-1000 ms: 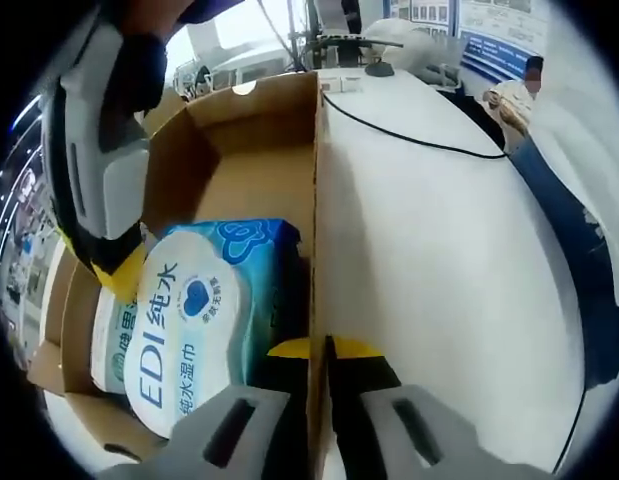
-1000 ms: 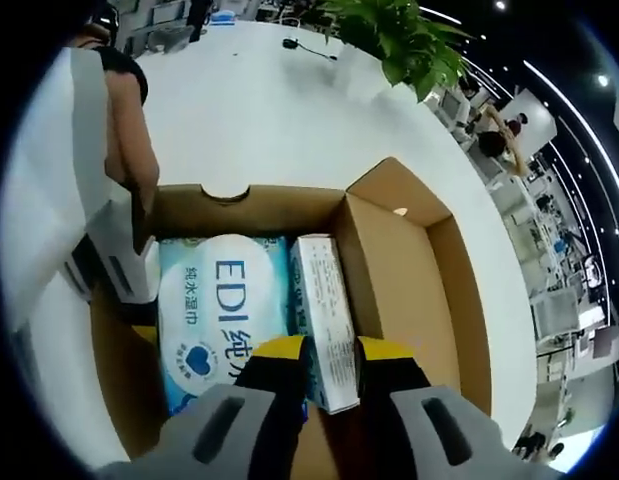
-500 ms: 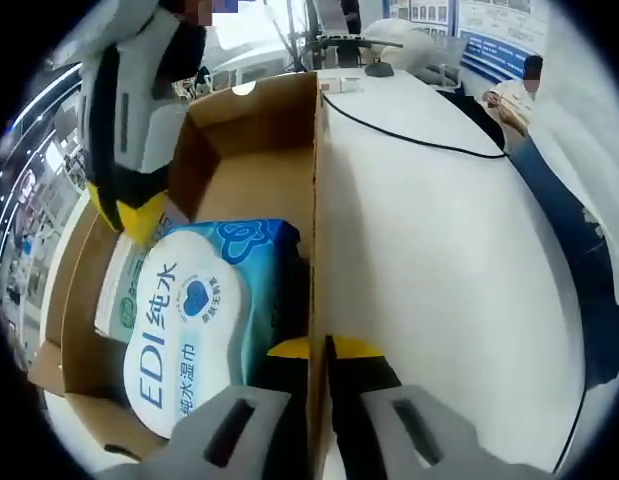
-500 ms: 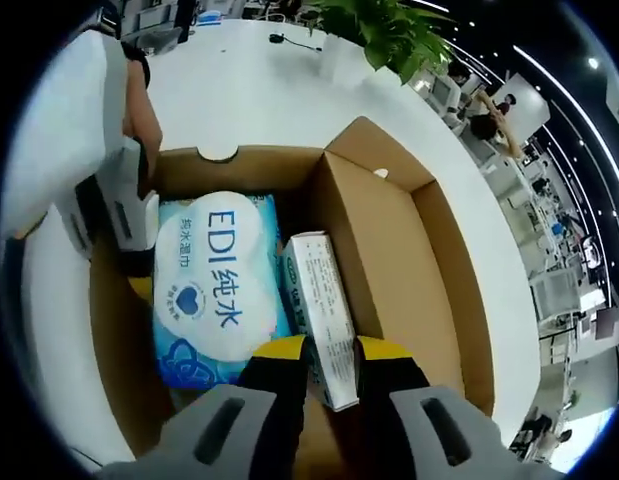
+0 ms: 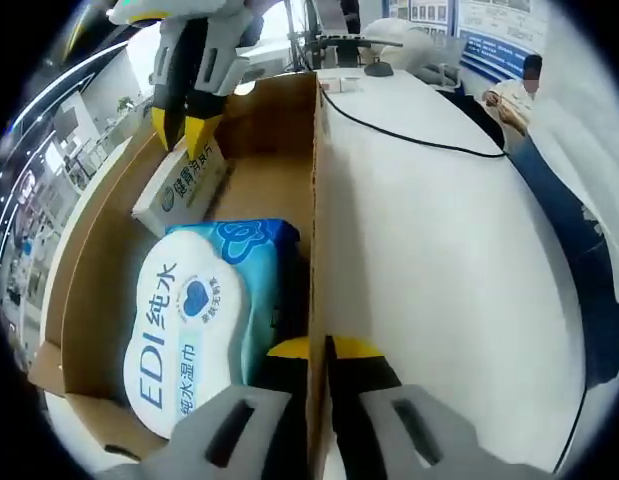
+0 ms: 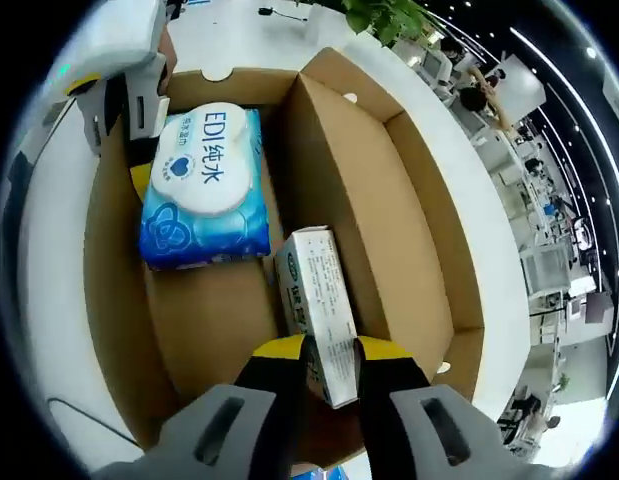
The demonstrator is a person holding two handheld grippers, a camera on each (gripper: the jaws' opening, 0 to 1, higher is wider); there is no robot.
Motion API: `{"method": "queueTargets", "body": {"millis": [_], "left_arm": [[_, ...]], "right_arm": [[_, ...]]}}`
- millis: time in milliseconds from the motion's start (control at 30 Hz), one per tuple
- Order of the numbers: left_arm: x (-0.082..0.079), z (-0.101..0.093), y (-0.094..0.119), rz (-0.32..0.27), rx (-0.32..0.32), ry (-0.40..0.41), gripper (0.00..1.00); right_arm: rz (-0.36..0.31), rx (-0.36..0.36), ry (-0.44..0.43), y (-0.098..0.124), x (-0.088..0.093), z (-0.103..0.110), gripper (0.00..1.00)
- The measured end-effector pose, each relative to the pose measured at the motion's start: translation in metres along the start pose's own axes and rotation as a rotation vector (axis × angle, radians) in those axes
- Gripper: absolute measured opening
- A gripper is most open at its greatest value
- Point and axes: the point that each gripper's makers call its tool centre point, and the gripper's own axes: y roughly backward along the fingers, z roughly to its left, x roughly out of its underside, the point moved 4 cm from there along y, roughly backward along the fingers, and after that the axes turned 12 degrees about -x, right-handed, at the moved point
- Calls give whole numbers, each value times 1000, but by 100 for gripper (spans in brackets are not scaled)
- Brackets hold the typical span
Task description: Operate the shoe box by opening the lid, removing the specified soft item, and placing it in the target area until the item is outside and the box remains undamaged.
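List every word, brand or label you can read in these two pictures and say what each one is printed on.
"EDI 纯水": on the white label of the blue wet wipes pack in the cardboard box.
"纯水湿巾": smaller line on the same label, in the left gripper view.
Print on the small white carton held by the right gripper: too blurred to read.
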Motion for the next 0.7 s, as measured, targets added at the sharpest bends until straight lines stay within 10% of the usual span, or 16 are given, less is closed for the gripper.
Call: {"method": "queueTargets", "body": {"millis": [700], "left_arm": [[0,0,1,0,0,0,1]], "right_arm": [[55,-9,47,-10,-2,7,28]]}}
